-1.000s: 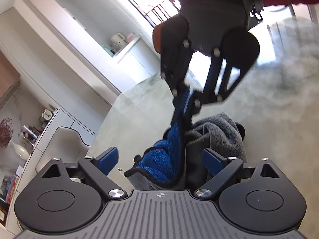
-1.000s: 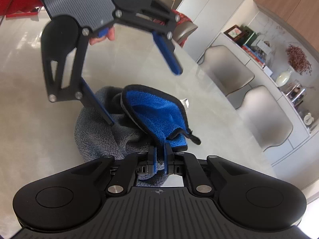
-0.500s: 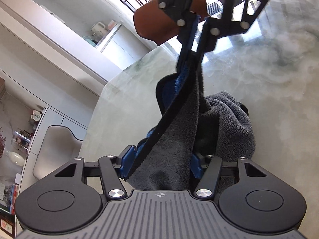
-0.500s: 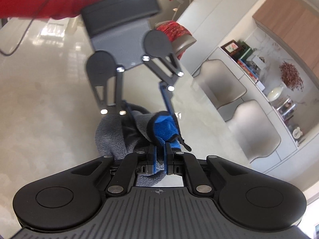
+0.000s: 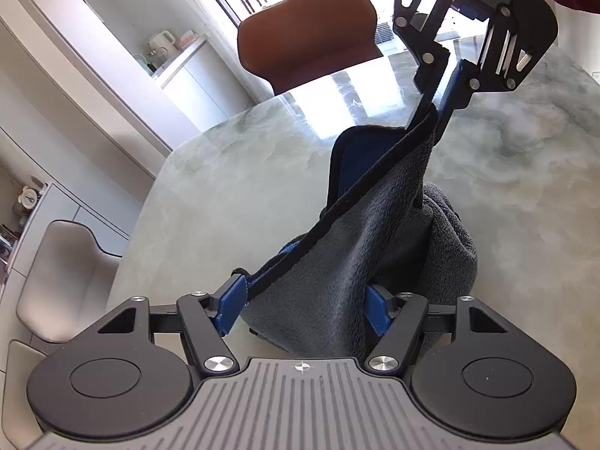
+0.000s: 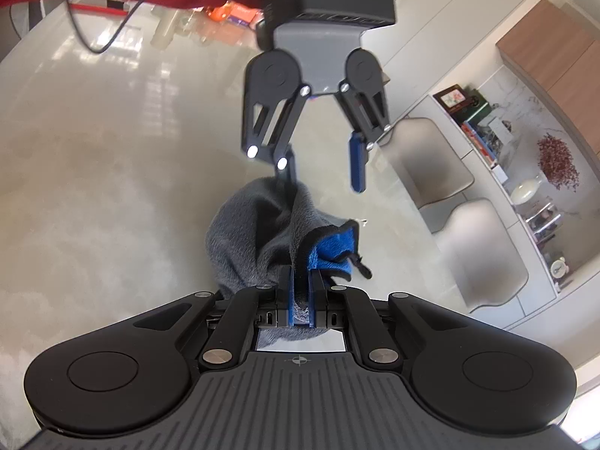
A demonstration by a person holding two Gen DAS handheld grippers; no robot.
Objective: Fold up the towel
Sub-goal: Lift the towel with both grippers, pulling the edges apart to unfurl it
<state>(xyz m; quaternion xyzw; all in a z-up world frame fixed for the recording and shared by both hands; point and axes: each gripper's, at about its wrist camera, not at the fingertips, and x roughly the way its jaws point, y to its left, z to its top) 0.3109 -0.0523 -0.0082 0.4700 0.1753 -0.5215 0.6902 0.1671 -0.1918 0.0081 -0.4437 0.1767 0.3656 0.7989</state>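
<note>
Right wrist view: right gripper (image 6: 300,292) fingers clamp the towel (image 6: 255,232), left gripper (image 6: 324,172) fingers apart; the unheld bunched edge could sag.

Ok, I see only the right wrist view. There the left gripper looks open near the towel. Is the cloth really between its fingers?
Observer: Yes. In the left wrist view the towel lies between the two blue pads of the left gripper. The jaws are wide apart and not closed on it.
Operator: Where does the cloth go from there?
Observer: Its black edge runs in a nearly straight line from beside one pad up to the right gripper, which is shut on it.
Operator: What stands behind my right gripper?
Observer: A brown chair, at the far edge of the marble table.
</note>
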